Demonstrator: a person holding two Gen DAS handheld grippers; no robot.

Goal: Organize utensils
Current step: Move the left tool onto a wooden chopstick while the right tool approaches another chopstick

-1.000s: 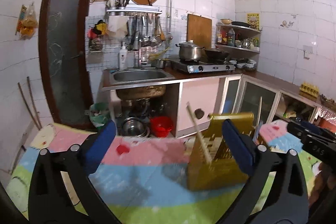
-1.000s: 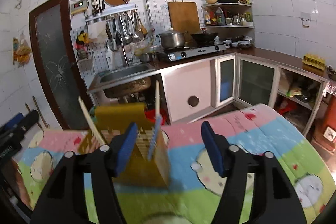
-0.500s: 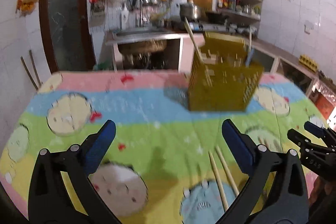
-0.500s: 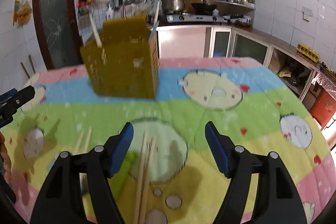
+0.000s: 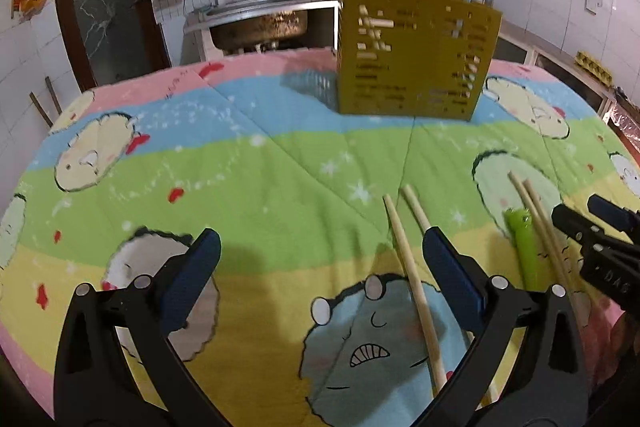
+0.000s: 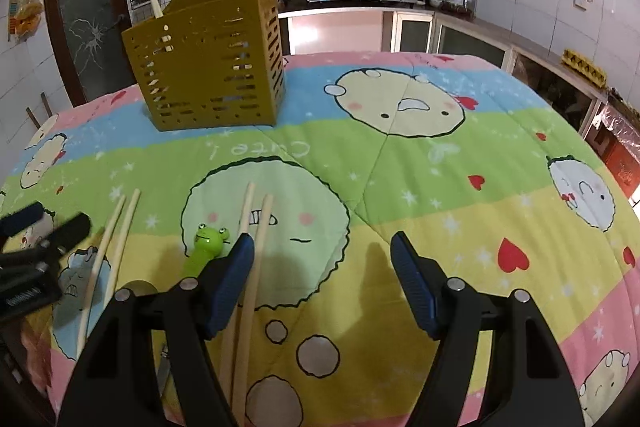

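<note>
Jaws of both grippers gape empty over chopsticks (image 6: 250,267), utensil holder (image 6: 208,67) well apart beyond.

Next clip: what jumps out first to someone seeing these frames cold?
The yellow slotted utensil holder stands upright at the far side of the bright cartoon blanket, chopsticks already poking out. Nearer, two loose chopstick pairs flank a green frog-handled utensil, with both grippers open above them.
</note>
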